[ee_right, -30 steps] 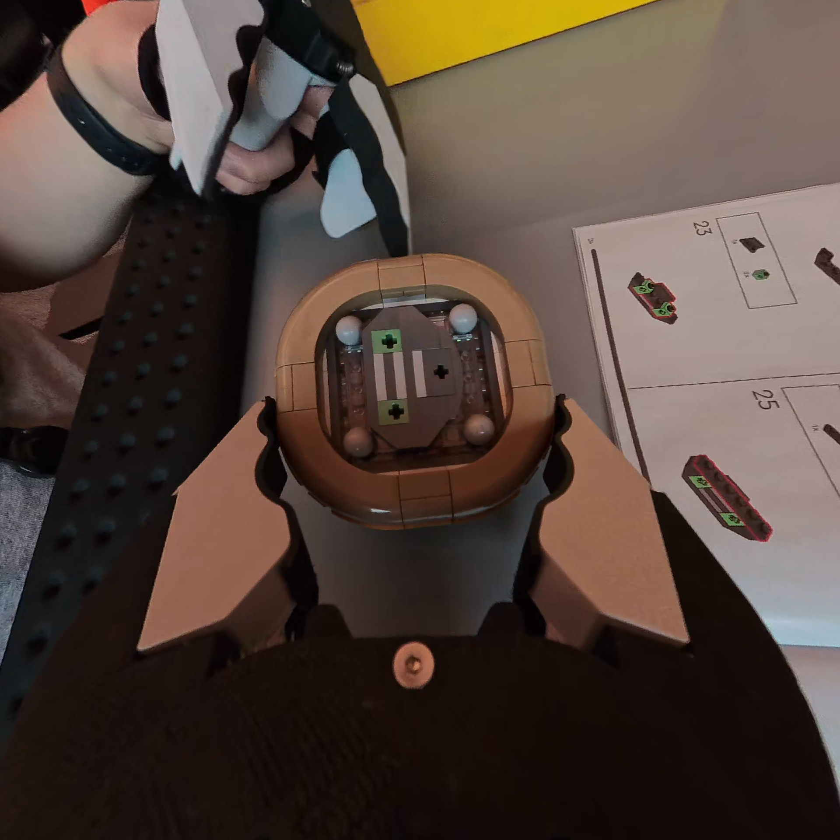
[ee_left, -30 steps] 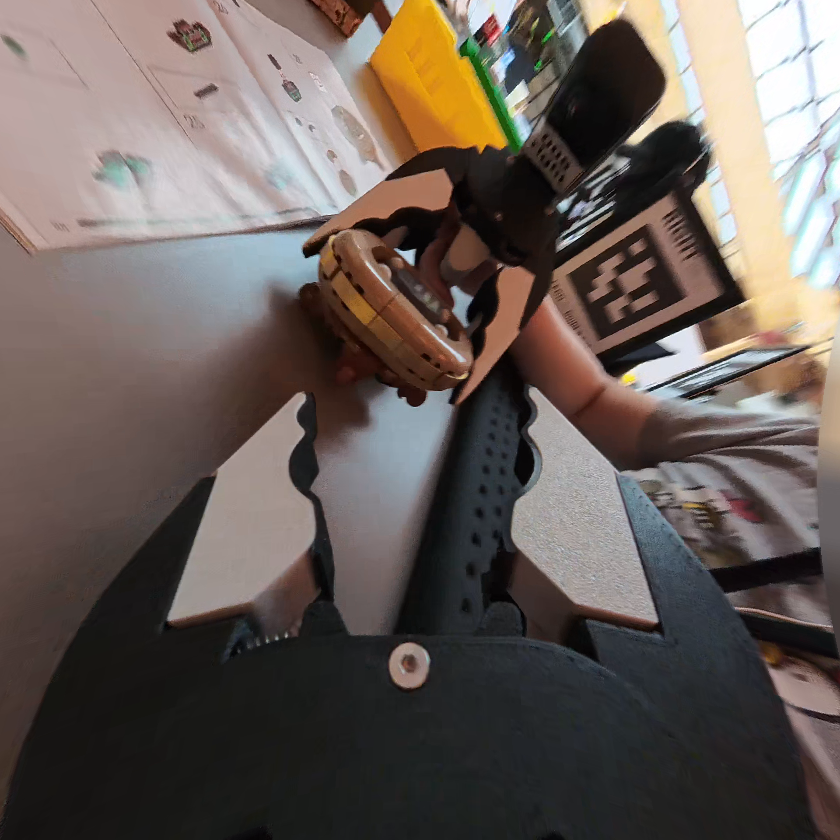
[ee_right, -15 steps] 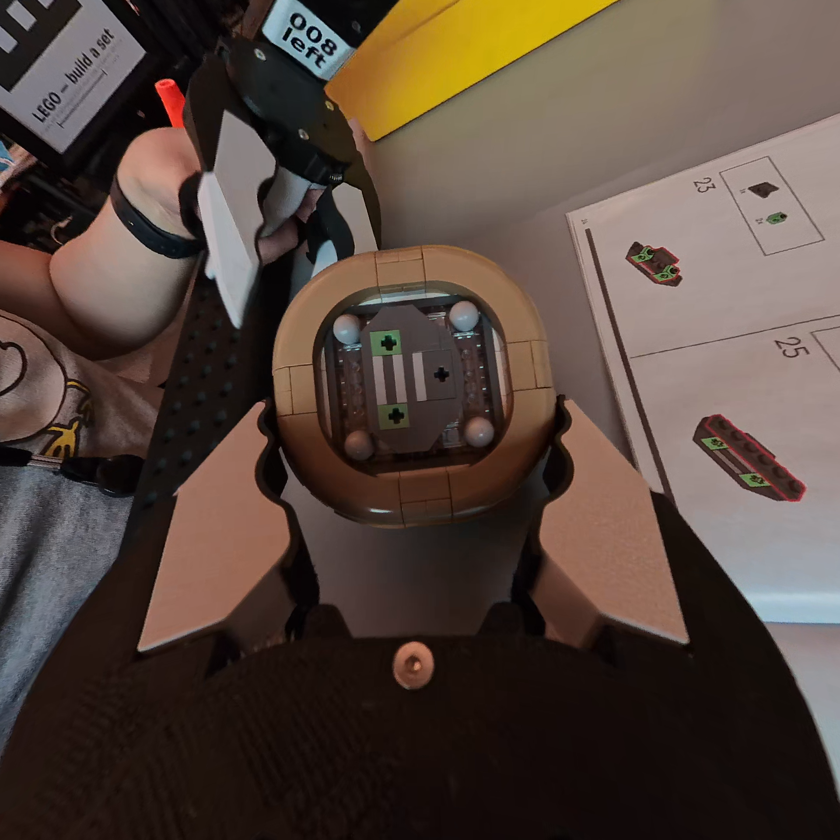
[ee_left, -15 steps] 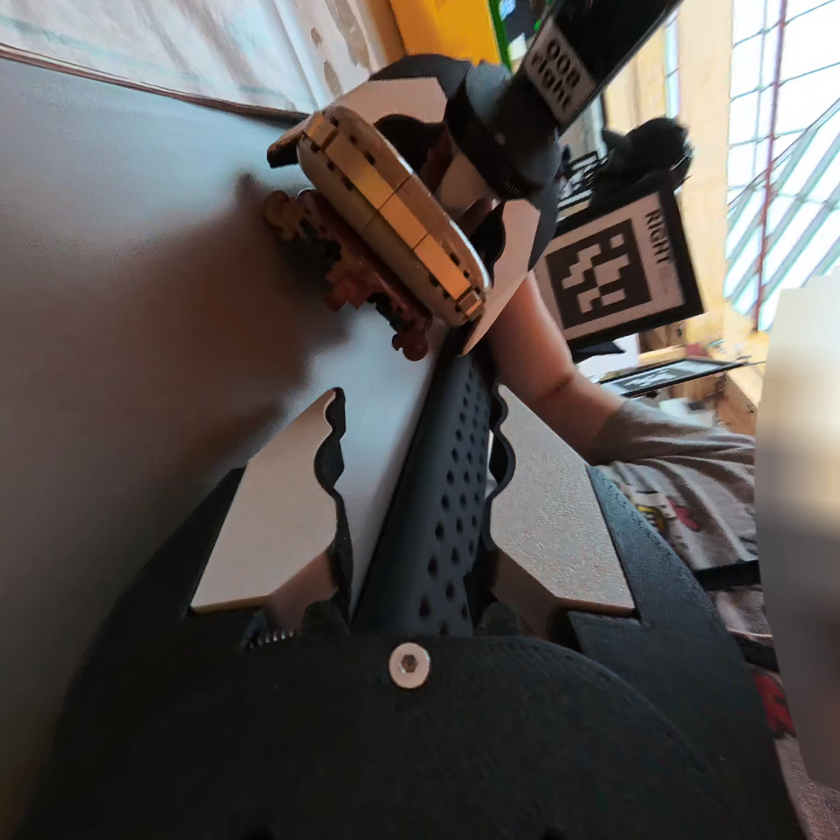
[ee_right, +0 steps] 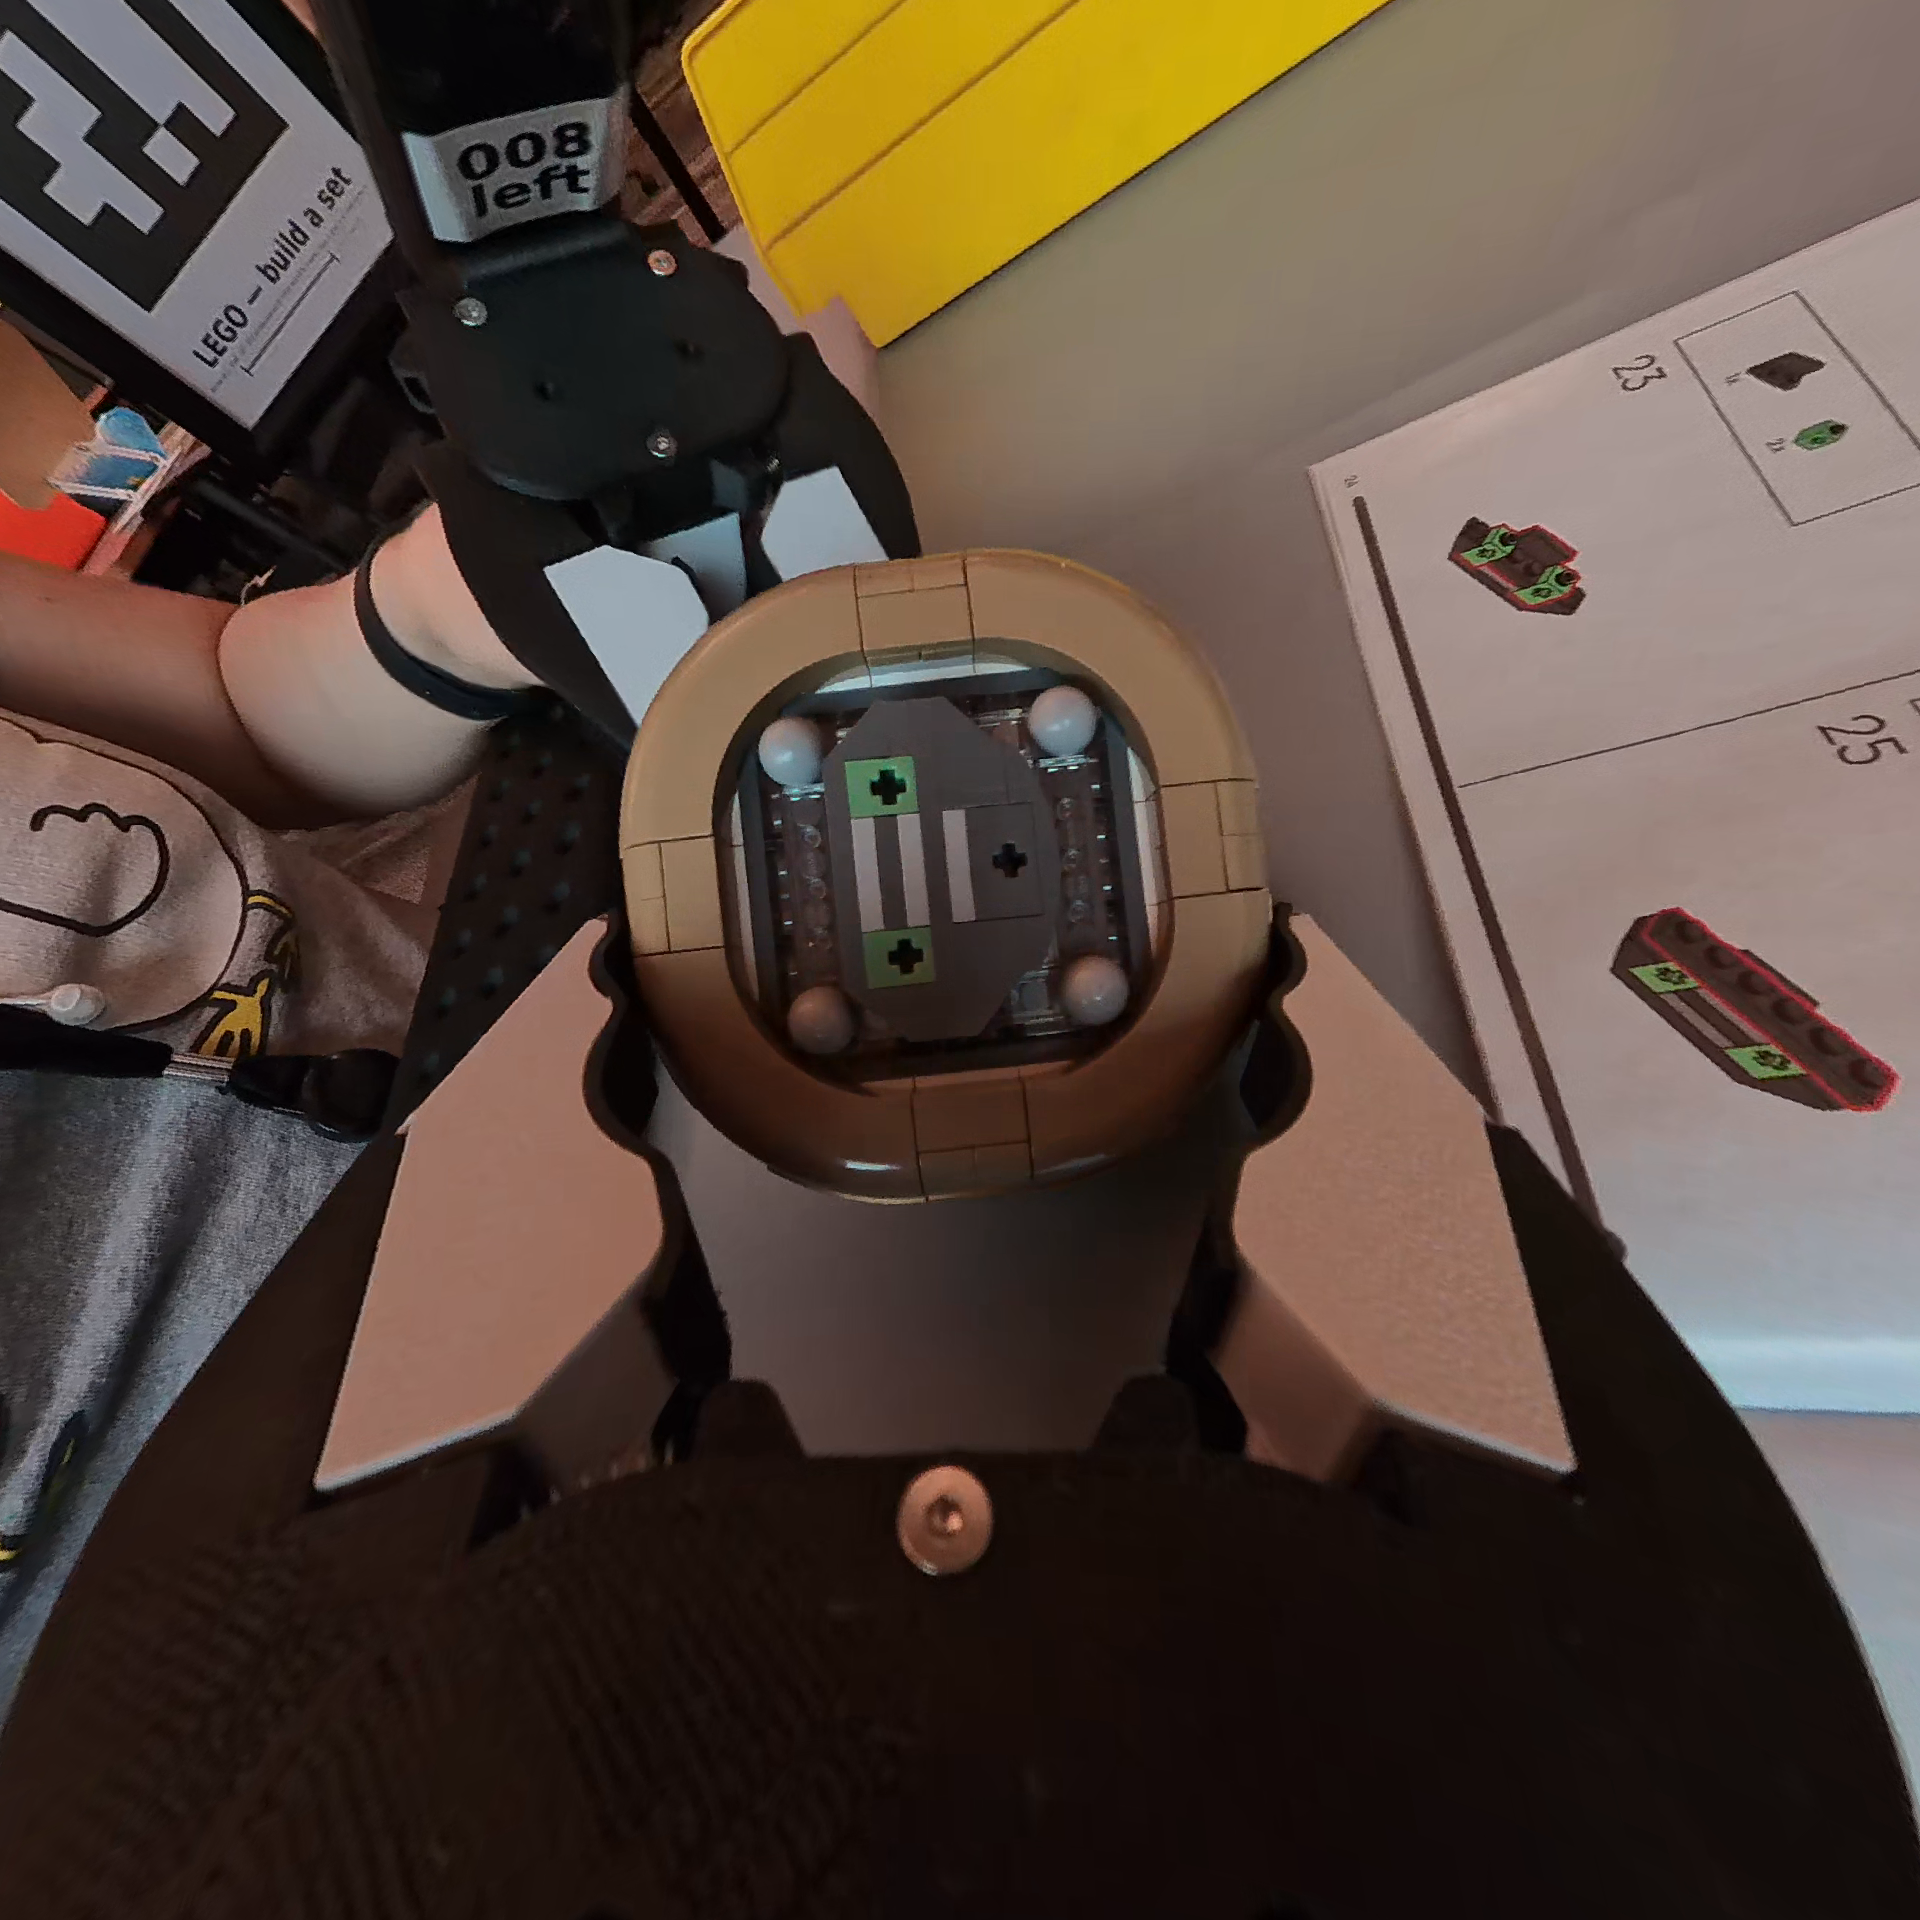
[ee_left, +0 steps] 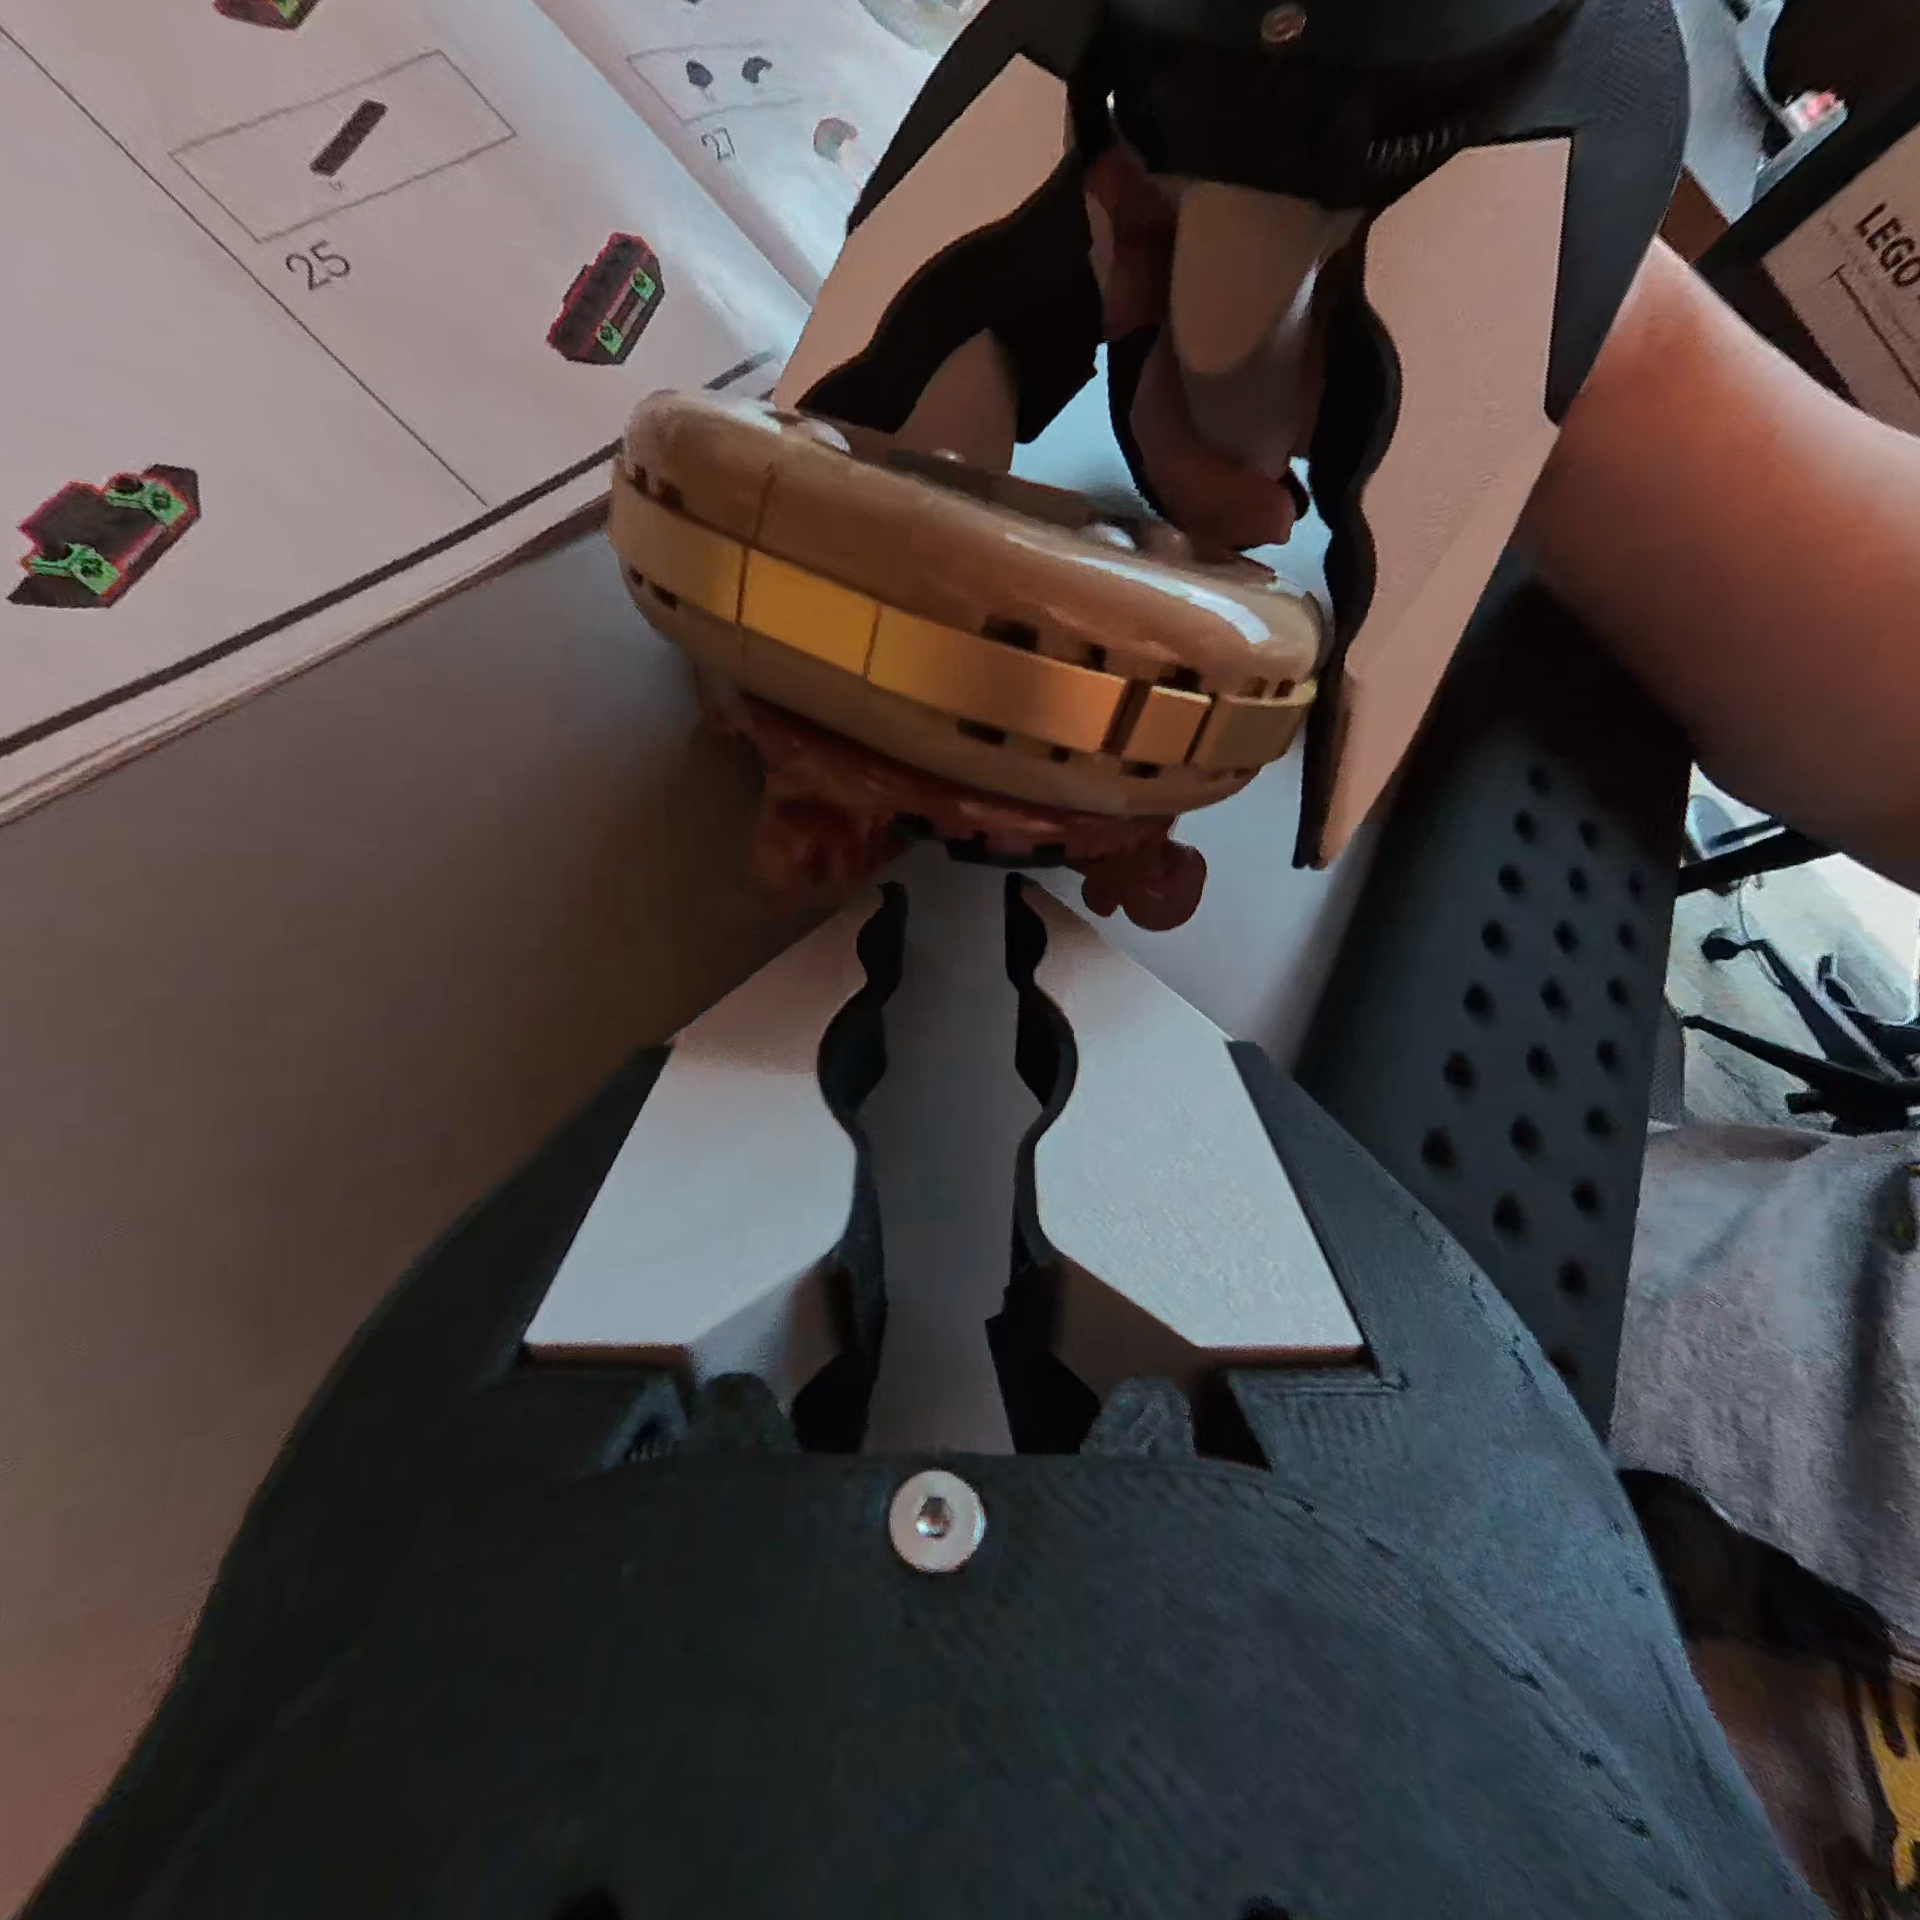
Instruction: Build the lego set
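Right tool (ee_right: 940,1023) grips the tan ring-shaped lego assembly (ee_right: 940,873) by its sides, at 12 o'clock from the wrist, above the counter (ee_right: 1143,436). Left tool (ee_left: 948,894) is nearly closed and empty, tips just under the assembly's reddish-brown underside (ee_left: 821,821). Inside the ring: a dark grey plate with green pieces and four grey ball studs, seated. At 2 o'clock lies the open instruction booklet (ee_right: 1662,831); beyond, a yellow box (ee_right: 987,135). Judgement: build partway; further steps remain.
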Action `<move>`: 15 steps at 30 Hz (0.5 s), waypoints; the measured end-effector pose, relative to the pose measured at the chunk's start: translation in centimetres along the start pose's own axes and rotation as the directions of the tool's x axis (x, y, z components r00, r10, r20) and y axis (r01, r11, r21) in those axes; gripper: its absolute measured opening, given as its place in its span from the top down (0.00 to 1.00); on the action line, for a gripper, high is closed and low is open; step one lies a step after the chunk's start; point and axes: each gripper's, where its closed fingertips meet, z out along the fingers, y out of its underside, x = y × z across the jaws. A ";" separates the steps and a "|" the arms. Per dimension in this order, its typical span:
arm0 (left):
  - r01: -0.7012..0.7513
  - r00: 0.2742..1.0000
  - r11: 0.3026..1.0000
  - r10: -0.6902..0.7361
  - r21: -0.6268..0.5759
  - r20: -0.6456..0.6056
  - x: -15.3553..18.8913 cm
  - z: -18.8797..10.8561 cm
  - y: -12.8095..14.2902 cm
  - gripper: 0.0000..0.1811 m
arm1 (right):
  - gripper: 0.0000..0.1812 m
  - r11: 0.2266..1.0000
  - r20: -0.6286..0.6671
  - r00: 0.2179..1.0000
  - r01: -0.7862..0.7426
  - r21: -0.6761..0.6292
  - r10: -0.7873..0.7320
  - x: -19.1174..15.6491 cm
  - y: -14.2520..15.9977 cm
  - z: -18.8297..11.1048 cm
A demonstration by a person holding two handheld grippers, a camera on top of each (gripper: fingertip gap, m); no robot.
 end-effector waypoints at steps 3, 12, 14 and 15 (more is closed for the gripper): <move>0.017 1.000 1.000 -0.017 0.011 -0.011 0.1 0.2 -0.2 0.93 | 0.36 1.000 0.014 1.000 -0.001 -0.007 0.001 -0.3 0.1 0.1; -0.033 0.999 0.996 0.035 0.082 -0.026 1.0 -0.1 -1.6 0.96 | 0.36 0.998 0.032 0.999 -0.003 0.061 0.001 -2.0 -2.0 -0.1; -0.078 0.997 0.987 0.077 0.140 0.010 1.0 -0.8 -2.6 0.96 | 0.36 0.997 0.013 1.000 0.021 0.078 -0.022 -2.5 -3.1 -0.4; -0.101 0.995 0.980 0.097 0.172 0.031 1.0 -1.2 -3.2 0.96 | 0.36 0.996 0.003 1.000 0.031 0.085 -0.031 -2.8 -3.6 -0.5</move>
